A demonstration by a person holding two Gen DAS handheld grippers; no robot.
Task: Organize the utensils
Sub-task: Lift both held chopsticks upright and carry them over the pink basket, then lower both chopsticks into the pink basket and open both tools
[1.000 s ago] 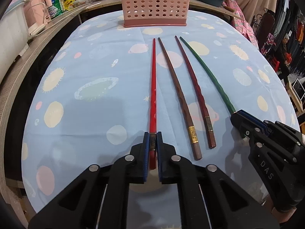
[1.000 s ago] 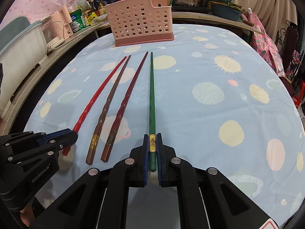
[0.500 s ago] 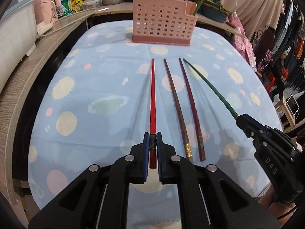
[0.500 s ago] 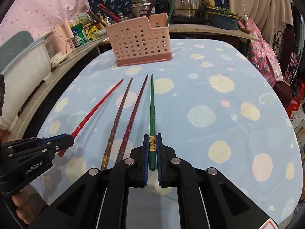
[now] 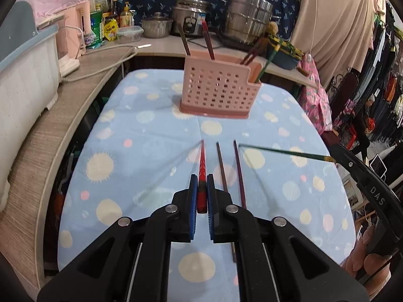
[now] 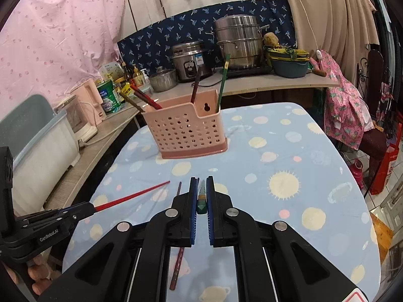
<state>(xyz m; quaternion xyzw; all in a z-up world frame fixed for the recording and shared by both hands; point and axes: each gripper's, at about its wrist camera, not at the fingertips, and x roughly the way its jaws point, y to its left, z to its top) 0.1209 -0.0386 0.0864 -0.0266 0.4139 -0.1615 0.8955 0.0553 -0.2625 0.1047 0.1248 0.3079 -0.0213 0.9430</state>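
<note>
The left gripper has its blue fingers pressed tight on the thick end of a red chopstick, which runs straight ahead from between them, its tip raised off the cloth. The right gripper is clamped the same way on the end of a green chopstick; only a short stretch shows between its pads in its own view, while the left view shows the whole green stick slanting in from the right, clear of the cloth.

Just right of the left fingers, two brown chopsticks lie flat on the cloth, side by side and pointing ahead. In the right view they sit just left of and partly under the fingers.

Well ahead of both grippers, at the far end of the cloth, stands a pink holder with holes. Several chopsticks already stand in it, leaning: dark and red ones toward its left part, a green one in its right corner.
</note>
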